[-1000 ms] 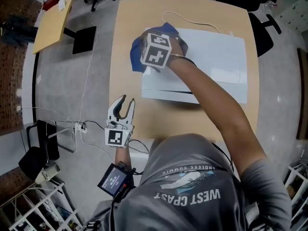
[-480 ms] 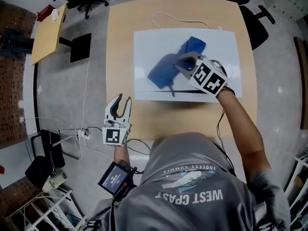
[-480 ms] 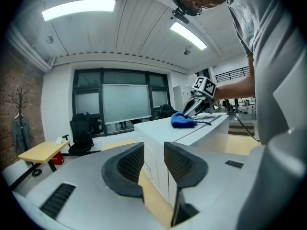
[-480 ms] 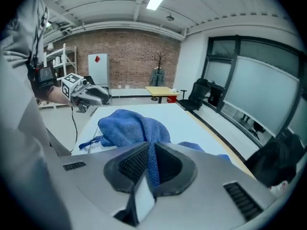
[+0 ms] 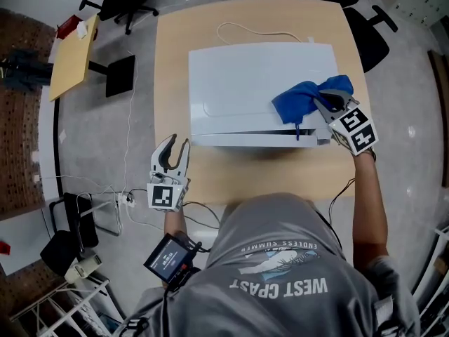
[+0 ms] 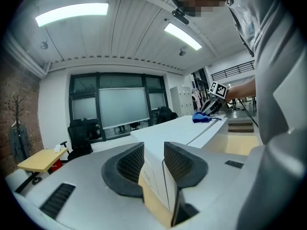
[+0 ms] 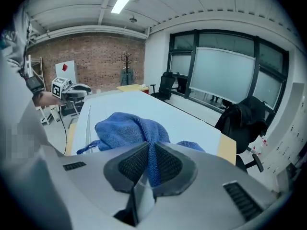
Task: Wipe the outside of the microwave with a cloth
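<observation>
The right hand-held gripper [image 5: 320, 102] clamps a blue cloth [image 5: 296, 101] on the white microwave [image 5: 238, 83] top, near its right front corner. The left hand-held gripper [image 5: 172, 149] hangs unclenched and empty beside the counter [image 5: 174, 62].

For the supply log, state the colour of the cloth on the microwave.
Blue, a plain terry cloth, clearest in the right gripper view.

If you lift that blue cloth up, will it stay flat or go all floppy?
Probably floppy: the blue cloth bunches in soft folds where the right gripper pinches it. It looks thin, so likely light, and should slide easily over the smooth white microwave top.
</observation>
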{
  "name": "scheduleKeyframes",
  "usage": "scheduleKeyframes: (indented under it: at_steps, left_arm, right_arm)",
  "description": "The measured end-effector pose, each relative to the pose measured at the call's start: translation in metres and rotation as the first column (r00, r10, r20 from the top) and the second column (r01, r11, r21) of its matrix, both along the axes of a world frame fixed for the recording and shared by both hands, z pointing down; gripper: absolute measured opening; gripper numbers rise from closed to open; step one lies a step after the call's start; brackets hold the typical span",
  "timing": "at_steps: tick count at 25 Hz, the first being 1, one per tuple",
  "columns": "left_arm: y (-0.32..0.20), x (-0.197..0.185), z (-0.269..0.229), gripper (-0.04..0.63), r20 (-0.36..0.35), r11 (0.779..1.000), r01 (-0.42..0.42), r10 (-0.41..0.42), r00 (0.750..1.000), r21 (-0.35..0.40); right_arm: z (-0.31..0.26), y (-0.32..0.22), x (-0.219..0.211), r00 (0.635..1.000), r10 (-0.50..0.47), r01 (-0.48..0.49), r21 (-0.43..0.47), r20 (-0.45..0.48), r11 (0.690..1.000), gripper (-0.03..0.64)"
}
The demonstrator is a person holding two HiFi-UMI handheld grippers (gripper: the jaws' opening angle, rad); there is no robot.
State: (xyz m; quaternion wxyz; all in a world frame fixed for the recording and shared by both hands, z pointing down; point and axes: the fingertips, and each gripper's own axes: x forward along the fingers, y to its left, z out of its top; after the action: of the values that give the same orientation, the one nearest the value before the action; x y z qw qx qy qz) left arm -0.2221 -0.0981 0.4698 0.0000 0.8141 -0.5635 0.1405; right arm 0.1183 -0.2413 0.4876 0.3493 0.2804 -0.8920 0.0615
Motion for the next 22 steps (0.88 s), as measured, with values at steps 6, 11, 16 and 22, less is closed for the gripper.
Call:
scheduleKeyframes:
  at_steps: [6, 11, 16, 22]
  left_arm:
    - [-0.001, 0.024, -0.022, 0.141, -0.021, 0.992, -0.128, 0.128, 0.992, 0.001]
    - [-0.011, 0.062, -0.051, 0.143, -0.010, 0.949, -0.315, 0.316, 0.949, 0.014]
    - [-0.028, 0.083, -0.107, 0.286, -0.148, 0.885, -0.457, 0.465, 0.873, 0.089]
    - [-0.038, 0.103, -0.131, 0.365, -0.209, 0.801, -0.584, 0.599, 0.773, 0.134]
  right_arm:
    - [-0.051, -0.004, -0.030, 0.973, -0.009, 0.005, 0.019, 0.230, 1.000, 0.048]
    - [-0.113, 0.014, -0.101, 0.837, -0.185, 0.187, 0.049, 0.516, 0.981, 0.048]
    - [-0.159, 0.050, -0.180, 0.695, -0.298, 0.358, 0.045, 0.654, 0.933, 0.048]
    - [-0.189, 0.096, -0.250, 0.500, -0.364, 0.564, 0.023, 0.786, 0.825, 0.048]
